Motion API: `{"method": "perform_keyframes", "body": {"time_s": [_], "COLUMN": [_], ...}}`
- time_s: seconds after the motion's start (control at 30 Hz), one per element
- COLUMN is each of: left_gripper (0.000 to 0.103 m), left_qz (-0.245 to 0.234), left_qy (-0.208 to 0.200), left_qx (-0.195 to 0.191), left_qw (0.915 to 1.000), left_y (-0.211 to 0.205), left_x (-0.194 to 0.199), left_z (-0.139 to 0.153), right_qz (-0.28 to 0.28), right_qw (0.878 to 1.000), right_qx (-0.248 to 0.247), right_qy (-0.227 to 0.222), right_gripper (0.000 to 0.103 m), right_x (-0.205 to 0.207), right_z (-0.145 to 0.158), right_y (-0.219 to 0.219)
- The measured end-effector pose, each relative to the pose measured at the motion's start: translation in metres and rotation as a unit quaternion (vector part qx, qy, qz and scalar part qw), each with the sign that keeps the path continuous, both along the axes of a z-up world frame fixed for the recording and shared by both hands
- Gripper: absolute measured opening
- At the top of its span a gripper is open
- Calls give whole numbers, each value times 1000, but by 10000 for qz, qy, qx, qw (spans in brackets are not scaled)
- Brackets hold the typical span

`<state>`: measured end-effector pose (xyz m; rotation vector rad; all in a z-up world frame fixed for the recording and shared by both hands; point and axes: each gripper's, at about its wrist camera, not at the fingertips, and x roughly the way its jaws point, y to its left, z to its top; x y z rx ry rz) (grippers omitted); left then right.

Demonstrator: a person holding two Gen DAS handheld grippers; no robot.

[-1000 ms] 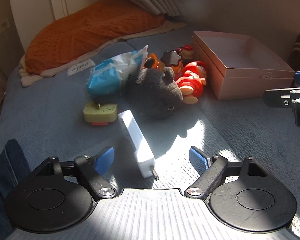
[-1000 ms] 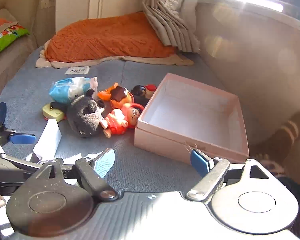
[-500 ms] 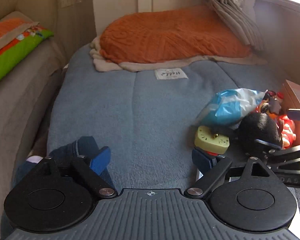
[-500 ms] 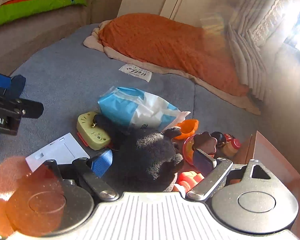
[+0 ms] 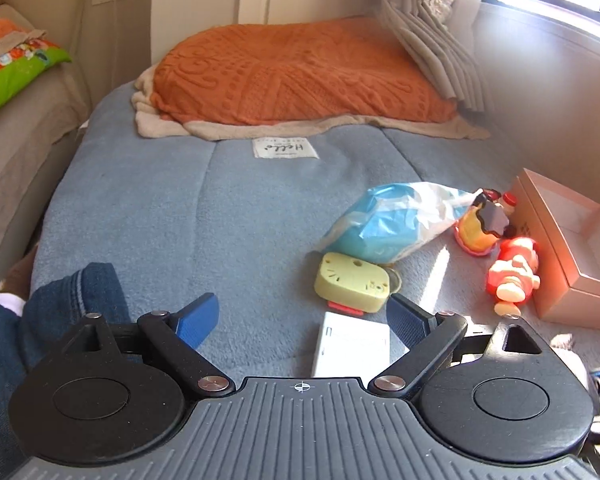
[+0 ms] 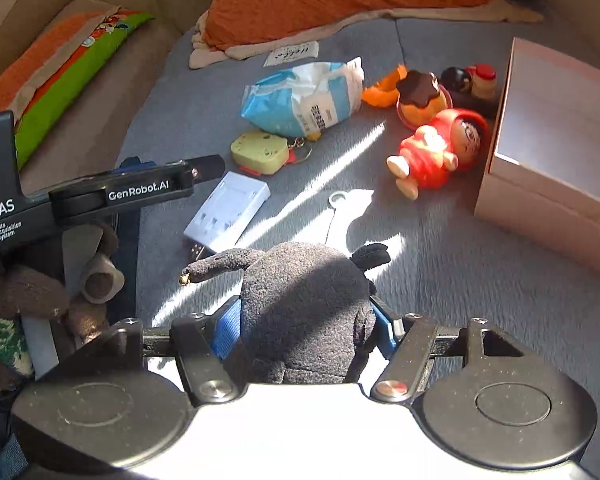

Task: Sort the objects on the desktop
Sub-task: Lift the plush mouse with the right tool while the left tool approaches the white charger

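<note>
Left tool (image 5: 302,320) open, jaws just opening, nothing between fingertips, over blue blanket (image 5: 180,208). White adapter (image 5: 352,346) just beside right finger. Yellow clock toy (image 5: 352,282) beyond it, touching blue-white pouch (image 5: 392,222). Red doll (image 5: 514,272) beside pink box (image 5: 568,248) at blanket's right edge. Orange throw (image 5: 296,72) at far end.

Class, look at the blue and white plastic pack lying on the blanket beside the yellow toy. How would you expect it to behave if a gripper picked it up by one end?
The blue and white pack looks crinkled and soft, so it would probably sag rather than stay stiff. Its glossy film may slip between pads. Lying flat on the blanket, it seems unlikely to roll.
</note>
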<state>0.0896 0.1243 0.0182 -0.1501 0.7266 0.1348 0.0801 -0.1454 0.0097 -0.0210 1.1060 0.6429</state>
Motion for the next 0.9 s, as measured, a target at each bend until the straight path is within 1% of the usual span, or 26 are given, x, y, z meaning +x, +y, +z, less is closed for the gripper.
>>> {"method": "perform_keyframes", "body": {"time_s": [0.07,0.1,0.13,0.2,0.3,0.4,0.5,0.57,0.8,0.9], "left_gripper": [96,96,97,97,97,97,97,97,97,96], "left_qz": [-232,-318,-378,-410,-355,-324,-315,-322,-396,-395], "left_qy": [31,52,91,242,514,582,610,634,620,613], "left_qx": [100,152,216,367,459,552,572,580,588,604], "left_qw": [9997,9994,9990,9982,9970,9963,9960,9958,9956,9955], "left_y": [-11,-15,-19,-26,-31,-32,-31,-31,-34,-35], "left_x": [-3,-4,-5,-8,-11,-12,-12,-12,-12,-11], "left_z": [-2,-2,-3,-7,-15,-17,-18,-19,-22,-23], "right_qz": [59,36,-8,-103,-193,-317,-365,-382,-604,-633], "right_qw": [9998,9996,9993,9975,9933,9873,9799,9780,9792,9753], "right_qx": [-193,-236,-230,-363,-579,-852,-1090,-1143,-956,-916], "right_qy": [-58,-177,-286,-604,-977,-1301,-1628,-1700,-1686,-1906], "right_gripper": [68,76,79,88,92,99,100,100,100,100], "right_x": [-16,-23,-27,-29,-26,-25,-28,-30,-24,-12], "right_z": [-12,-16,-16,-10,2,7,12,13,23,32], "right_y": [-8,-14,-18,-22,-25,-27,-31,-33,-40,-33]}}
